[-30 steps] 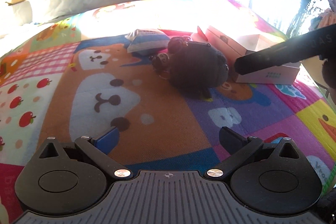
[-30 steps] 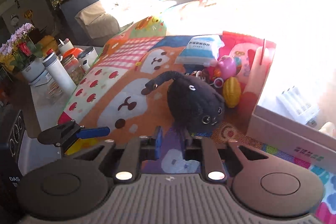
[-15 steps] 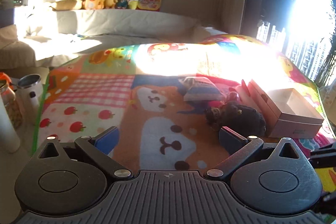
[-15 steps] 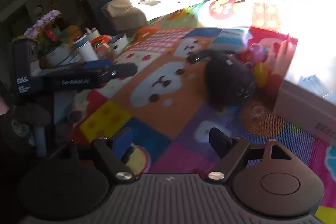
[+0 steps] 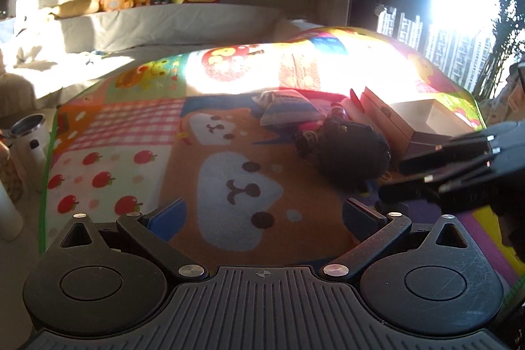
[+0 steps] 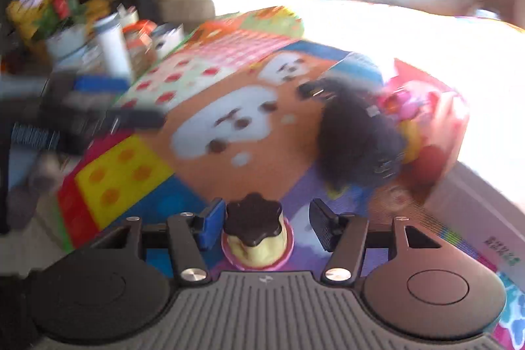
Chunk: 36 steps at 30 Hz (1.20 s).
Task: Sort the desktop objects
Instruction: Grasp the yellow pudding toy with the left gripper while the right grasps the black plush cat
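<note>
Just short of black plush toy, pudding toy sits on mat between spread fingers of right gripper (not pinched yet). Left gripper spread, empty. Step: grasping pudding. Next: close squarely, carry to box beyond plush.

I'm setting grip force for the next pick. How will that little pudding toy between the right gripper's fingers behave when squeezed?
The pudding toy looks small, probably light. Its wavy sides may slip between flat pads. It sits on a wide pink base, so it seems unlikely to tip or roll. The right gripper is open around it; hardness is unclear through the blur.
</note>
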Each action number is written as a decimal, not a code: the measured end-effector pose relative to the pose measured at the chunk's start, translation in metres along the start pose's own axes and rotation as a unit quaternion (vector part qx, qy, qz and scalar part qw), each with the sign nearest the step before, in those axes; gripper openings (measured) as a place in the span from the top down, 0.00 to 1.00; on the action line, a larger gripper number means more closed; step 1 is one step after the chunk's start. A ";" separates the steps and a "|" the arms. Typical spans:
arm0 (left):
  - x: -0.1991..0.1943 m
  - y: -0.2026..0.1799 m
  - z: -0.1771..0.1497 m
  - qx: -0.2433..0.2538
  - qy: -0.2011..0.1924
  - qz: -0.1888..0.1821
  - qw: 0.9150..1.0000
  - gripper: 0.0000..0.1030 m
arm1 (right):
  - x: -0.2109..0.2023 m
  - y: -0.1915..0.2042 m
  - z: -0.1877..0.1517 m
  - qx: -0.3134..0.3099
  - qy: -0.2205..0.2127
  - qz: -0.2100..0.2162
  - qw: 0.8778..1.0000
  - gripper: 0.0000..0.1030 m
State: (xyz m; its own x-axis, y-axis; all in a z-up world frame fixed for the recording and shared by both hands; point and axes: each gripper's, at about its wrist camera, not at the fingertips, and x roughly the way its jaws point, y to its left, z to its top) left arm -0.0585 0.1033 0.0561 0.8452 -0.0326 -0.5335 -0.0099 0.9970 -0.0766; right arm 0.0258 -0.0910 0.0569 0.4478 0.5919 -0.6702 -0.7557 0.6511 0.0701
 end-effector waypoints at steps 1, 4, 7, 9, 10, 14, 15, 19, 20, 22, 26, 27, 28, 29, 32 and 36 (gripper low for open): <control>0.004 -0.004 -0.003 0.009 0.007 -0.007 1.000 0.00 | -0.005 -0.007 0.004 0.009 -0.018 -0.012 1.000 0.43; 0.014 -0.017 -0.010 0.029 0.023 -0.023 0.999 0.00 | -0.009 -0.008 0.011 -0.040 -0.070 -0.082 0.993 0.25; 0.018 -0.027 -0.015 0.042 0.029 -0.037 0.998 0.00 | 0.014 -0.009 0.021 -0.076 -0.059 -0.113 0.989 0.17; 0.018 -0.032 -0.017 0.048 0.029 -0.047 0.997 0.00 | 0.034 -0.017 0.030 -0.060 -0.037 -0.111 0.991 0.17; 0.017 -0.033 -0.018 0.050 0.029 -0.051 0.997 0.00 | 0.044 -0.023 0.034 -0.050 -0.029 -0.110 0.992 0.17; 0.016 -0.035 -0.020 0.057 0.031 -0.058 0.996 0.00 | 0.059 -0.036 0.036 -0.008 -0.005 -0.085 0.996 0.30; 0.017 -0.035 -0.020 0.057 0.033 -0.059 0.996 0.00 | 0.056 -0.035 0.034 -0.005 -0.005 -0.081 0.997 0.33; 0.019 -0.039 -0.022 0.059 0.037 -0.064 0.995 0.00 | 0.028 -0.032 0.021 0.010 -0.009 -0.064 0.998 0.37; 0.020 -0.040 -0.022 0.059 0.038 -0.066 0.995 0.00 | 0.015 -0.033 0.014 0.016 -0.011 -0.063 0.998 0.37; 0.023 -0.043 -0.023 0.058 0.043 -0.072 0.995 0.00 | -0.008 -0.036 0.000 0.022 -0.016 -0.070 0.997 0.37; 0.030 -0.052 -0.024 0.060 0.043 -0.085 0.994 0.00 | -0.058 -0.051 -0.036 0.062 -0.026 -0.104 0.992 0.37; 0.032 -0.056 -0.024 0.062 0.040 -0.093 0.993 0.00 | -0.067 -0.055 -0.044 0.070 -0.028 -0.118 0.990 0.37; 0.034 -0.060 -0.024 0.065 0.039 -0.101 0.992 0.00 | -0.074 -0.056 -0.052 0.074 -0.031 -0.135 0.988 0.37; 0.036 -0.063 -0.023 0.068 0.040 -0.105 0.991 0.00 | -0.082 -0.058 -0.063 0.076 -0.034 -0.159 0.984 0.37; 0.049 -0.077 -0.023 0.084 0.047 -0.107 0.990 0.00 | -0.090 -0.064 -0.085 0.092 -0.035 -0.188 0.977 0.37; 0.062 -0.086 -0.022 0.091 0.058 -0.102 0.989 0.00 | -0.089 -0.070 -0.102 0.120 -0.053 -0.193 0.972 0.32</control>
State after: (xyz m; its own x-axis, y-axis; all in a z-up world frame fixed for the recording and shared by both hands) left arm -0.0171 0.0143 0.0110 0.7527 -0.2320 -0.6161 0.2595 0.9646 -0.0461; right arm -0.0098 -0.2374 0.0362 0.7319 0.3182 -0.6026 -0.3936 0.9192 0.0073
